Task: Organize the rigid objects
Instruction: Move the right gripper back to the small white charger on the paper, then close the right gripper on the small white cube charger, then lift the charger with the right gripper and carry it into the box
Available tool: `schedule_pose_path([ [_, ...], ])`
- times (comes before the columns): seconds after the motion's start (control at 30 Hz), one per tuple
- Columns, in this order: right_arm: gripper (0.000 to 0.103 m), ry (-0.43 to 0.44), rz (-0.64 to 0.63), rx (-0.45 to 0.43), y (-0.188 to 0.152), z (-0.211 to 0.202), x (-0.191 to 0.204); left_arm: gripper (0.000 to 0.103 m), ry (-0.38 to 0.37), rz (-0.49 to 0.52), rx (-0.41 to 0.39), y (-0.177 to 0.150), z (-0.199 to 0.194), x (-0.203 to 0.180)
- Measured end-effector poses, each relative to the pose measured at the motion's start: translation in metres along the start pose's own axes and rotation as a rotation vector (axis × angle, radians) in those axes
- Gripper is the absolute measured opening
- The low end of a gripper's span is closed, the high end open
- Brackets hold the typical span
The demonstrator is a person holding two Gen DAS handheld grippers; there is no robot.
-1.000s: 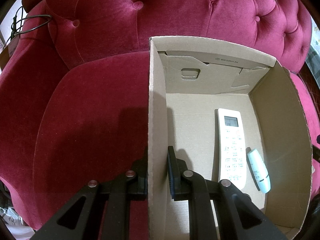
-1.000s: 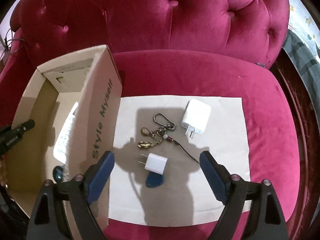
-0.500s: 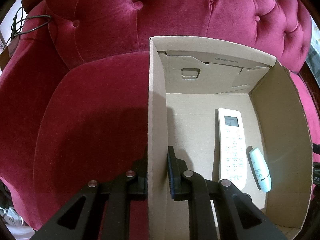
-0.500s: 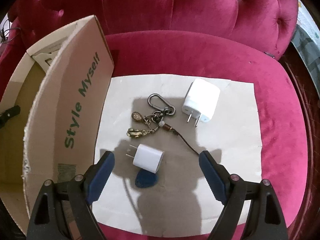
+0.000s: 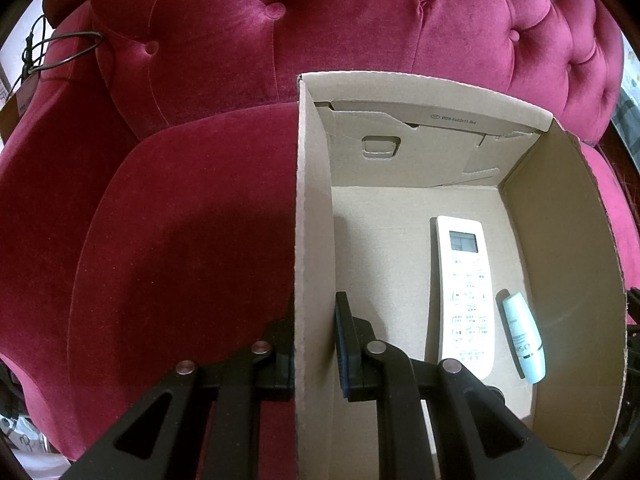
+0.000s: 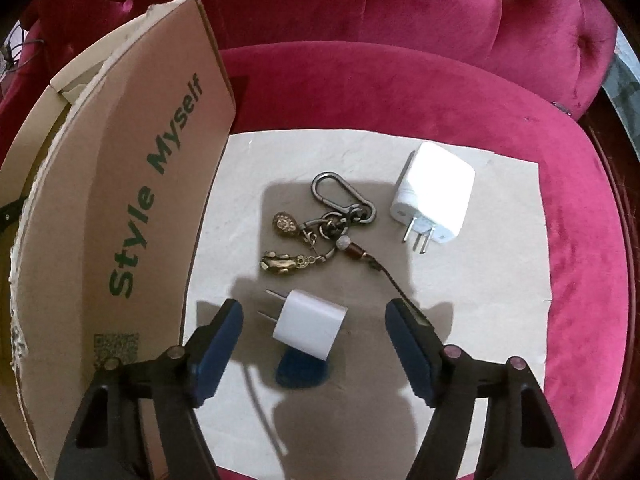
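Observation:
My left gripper (image 5: 314, 344) is shut on the left wall of the cardboard box (image 5: 312, 240), one finger on each side of it. Inside the box lie a white remote control (image 5: 466, 296) and a pale blue tube (image 5: 524, 338). My right gripper (image 6: 314, 332) hangs low over a white sheet (image 6: 460, 312) on the sofa seat, its jaws closing. A small white plug adapter (image 6: 308, 324) lies between its pads without touching them. Under the adapter lies a flat blue piece (image 6: 302, 372). Further back rest a keychain with a carabiner (image 6: 328, 224) and a larger white charger (image 6: 434, 192).
The box wall printed "Style Myself" (image 6: 132, 220) stands close to the left of my right gripper. The tufted red sofa back (image 5: 360, 24) rises behind everything. A dark cord (image 5: 52, 50) hangs over the sofa's left arm.
My right gripper has come down toward the small adapter, which now sits between its fingers, and its jaws have narrowed. The left gripper and the box have not moved.

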State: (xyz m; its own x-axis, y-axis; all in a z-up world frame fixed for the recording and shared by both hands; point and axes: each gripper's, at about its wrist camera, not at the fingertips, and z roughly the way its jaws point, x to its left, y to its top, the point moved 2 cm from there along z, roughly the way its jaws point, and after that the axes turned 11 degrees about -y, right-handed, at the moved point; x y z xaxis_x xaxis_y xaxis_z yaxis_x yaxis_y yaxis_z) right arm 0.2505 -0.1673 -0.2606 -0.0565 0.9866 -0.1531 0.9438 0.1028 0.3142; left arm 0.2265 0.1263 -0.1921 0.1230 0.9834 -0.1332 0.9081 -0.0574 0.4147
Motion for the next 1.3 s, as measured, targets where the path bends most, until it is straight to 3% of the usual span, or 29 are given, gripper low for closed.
schedule_pose_path([
  [0.1,0.068,0.005,-0.007,0.009,0.0,0.004,0.001,0.016,0.0,0.0,0.0,0.0,0.0,0.0],
  [0.2,0.052,0.002,-0.007,0.016,0.001,0.007,0.0,0.016,0.0,-0.001,0.0,0.0,0.0,0.0],
  [0.57,0.052,-0.025,0.009,0.001,-0.006,-0.006,-0.005,0.016,0.0,-0.001,0.0,0.0,0.0,0.001],
  [1.3,0.052,-0.064,0.027,-0.062,0.0,-0.072,0.008,0.016,0.0,-0.001,-0.001,0.0,-0.001,0.0],
])
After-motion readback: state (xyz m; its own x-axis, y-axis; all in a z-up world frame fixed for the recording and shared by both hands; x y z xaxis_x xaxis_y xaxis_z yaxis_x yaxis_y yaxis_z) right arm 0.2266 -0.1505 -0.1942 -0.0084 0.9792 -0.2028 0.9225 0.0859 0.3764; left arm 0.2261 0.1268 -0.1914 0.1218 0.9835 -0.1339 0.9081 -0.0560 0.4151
